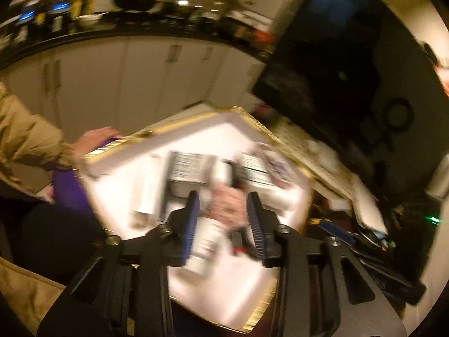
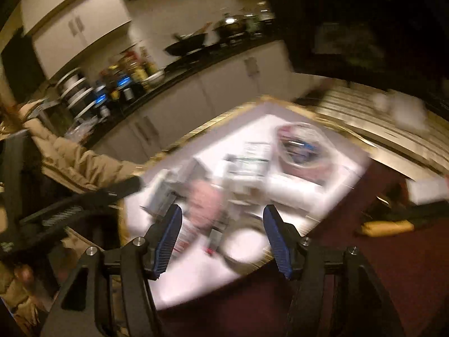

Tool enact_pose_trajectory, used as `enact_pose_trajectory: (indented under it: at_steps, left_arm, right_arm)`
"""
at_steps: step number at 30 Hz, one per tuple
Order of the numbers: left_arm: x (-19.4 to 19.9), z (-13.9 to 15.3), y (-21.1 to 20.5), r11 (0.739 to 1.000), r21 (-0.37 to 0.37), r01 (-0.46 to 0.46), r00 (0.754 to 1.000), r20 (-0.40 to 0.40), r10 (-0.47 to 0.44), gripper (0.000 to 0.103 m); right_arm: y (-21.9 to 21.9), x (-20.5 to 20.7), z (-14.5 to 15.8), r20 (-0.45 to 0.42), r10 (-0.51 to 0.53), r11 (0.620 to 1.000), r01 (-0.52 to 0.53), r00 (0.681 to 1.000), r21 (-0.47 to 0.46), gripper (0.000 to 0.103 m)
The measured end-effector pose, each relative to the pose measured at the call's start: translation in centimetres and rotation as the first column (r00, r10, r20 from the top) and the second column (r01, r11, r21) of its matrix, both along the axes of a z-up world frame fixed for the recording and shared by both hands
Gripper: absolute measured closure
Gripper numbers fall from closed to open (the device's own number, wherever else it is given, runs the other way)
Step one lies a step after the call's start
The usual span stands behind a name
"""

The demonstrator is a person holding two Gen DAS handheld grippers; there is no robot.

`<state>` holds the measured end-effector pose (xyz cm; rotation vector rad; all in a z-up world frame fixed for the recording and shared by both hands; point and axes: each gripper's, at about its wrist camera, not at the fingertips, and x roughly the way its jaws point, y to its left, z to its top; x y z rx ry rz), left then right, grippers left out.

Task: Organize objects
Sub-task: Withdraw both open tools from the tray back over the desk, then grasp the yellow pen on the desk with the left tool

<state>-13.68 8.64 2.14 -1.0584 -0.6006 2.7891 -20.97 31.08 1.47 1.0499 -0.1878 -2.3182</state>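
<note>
A white tray with a striped gold rim [image 1: 120, 143] [image 2: 213, 120] holds several blurred items. A white bottle with a pink label [image 1: 213, 233] [image 2: 203, 205] lies in it. Striped boxes [image 1: 190, 165], a white tube [image 1: 148, 188], a clear round container of coloured things [image 2: 300, 146] and a white round lid [image 2: 244, 243] are there too. My left gripper [image 1: 223, 199] hovers open over the bottle; its blue pads stand apart from it. My right gripper [image 2: 221, 209] is wide open above the tray's near side, holding nothing.
A person in a beige jacket [image 2: 73, 163] is at the left, one hand [image 1: 95, 137] on the tray's rim. White cabinets [image 1: 140, 78] and a dark counter with pans and bottles stand behind. Dark clutter [image 1: 378, 224] lies to the right, dark red flooring [image 2: 364, 280] below.
</note>
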Motion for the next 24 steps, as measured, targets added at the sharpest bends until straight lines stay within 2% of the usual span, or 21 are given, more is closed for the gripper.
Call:
enact_pose_trajectory:
  at_steps: [3,6,14,19,24]
  left_arm:
    - [-0.1,0.8,3.3,0.996,-0.033,0.085,0.996,-0.001,-0.085,0.068]
    - [-0.6,0.9,6.3,0.986,-0.033,0.161,0.987,0.003,-0.161,0.068]
    - [-3.2,-0.8,15.2,0.94,-0.025,0.34,0.938,0.086,-0.337,0.068]
    - [-6.5,-2.8,19.6,0.903,-0.086,0.42,0.896,0.198,-0.398,0.068]
    - [-9.2,-4.0,21.1,0.907,-0.105,0.408,0.898,0.227,-0.377,0.068]
  right_arm:
    - [4.7,0.6,-0.8,0.042,-0.082,0.996,0.083,0.996,-0.025,0.042]
    - [9.0,1.3,-1.6,0.073,-0.152,0.987,0.156,0.986,-0.049,0.042]
    - [16.0,2.1,-3.1,0.101,-0.28,0.96,0.28,0.955,0.012,0.042]
    - [18.3,2.0,-3.7,0.099,-0.3,0.954,0.3,0.949,0.017,0.042]
    - [19.4,1.8,-3.9,0.101,-0.306,0.951,0.309,0.947,-0.022,0.042]
